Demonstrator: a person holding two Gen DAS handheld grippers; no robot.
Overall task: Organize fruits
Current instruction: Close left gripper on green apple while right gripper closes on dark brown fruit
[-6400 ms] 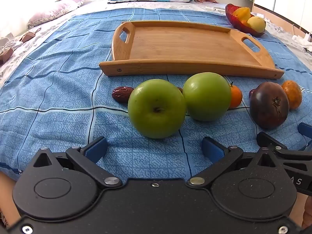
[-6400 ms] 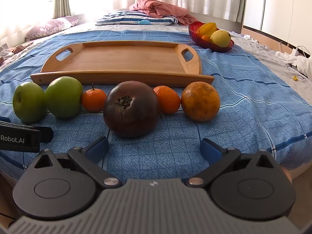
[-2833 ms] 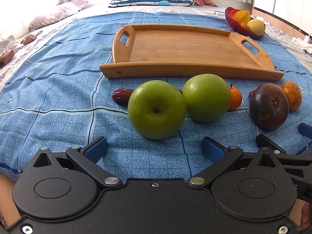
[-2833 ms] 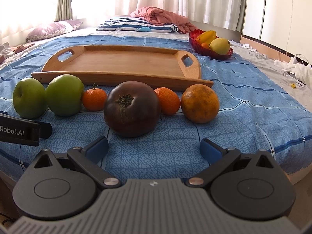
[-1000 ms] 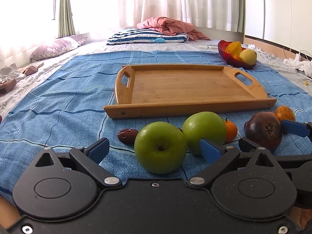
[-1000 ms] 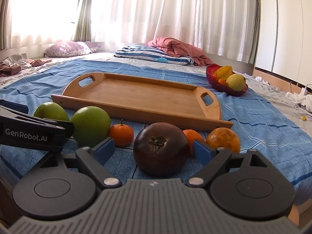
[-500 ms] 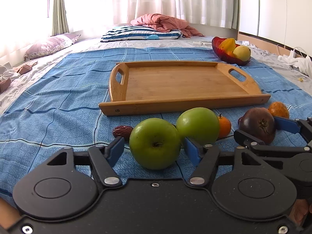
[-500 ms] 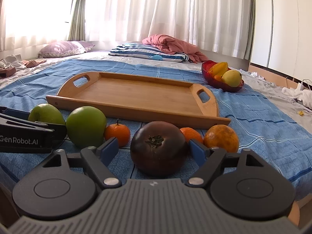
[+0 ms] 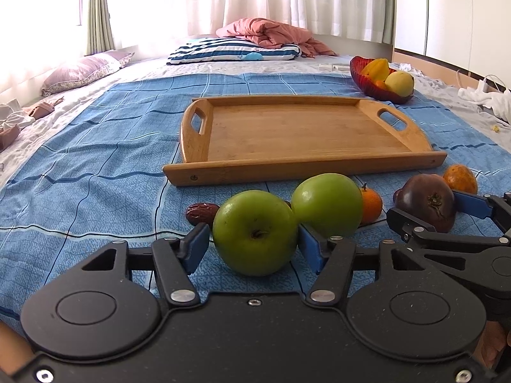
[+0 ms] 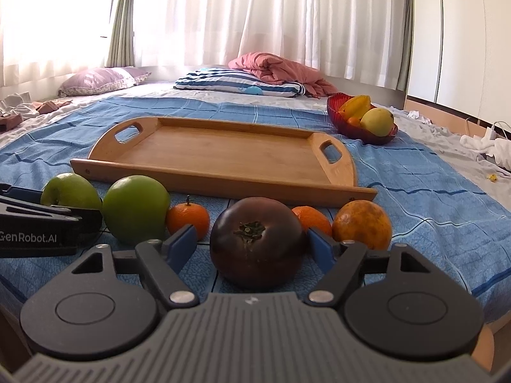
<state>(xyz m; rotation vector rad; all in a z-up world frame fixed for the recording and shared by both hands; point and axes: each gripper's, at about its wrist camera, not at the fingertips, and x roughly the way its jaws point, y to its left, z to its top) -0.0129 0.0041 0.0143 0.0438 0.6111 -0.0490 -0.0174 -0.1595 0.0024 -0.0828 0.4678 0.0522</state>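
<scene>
A row of fruit lies on the blue bedspread in front of an empty wooden tray (image 9: 303,134) (image 10: 223,153). My left gripper (image 9: 254,244) has its blue pads closed against the near green apple (image 9: 255,231). A second green apple (image 9: 327,209) and a small tangerine (image 9: 370,207) lie just right of it. My right gripper (image 10: 252,245) has its jaws around the dark purple fruit (image 10: 257,242), the right pad touching and a thin gap at the left pad. Two tangerines (image 10: 188,217) and a larger orange (image 10: 362,225) lie beside it.
A brown date (image 9: 201,212) lies left of the near apple. A red bowl of fruit (image 9: 381,79) (image 10: 364,119) stands beyond the tray's right end. Pillows and a pink blanket (image 10: 274,67) lie at the far end of the bed.
Both grippers have moved forward around their fruit and narrowed their jaws. The left pads now press the near green apple; the right jaws now flank the purple fruit closely.
</scene>
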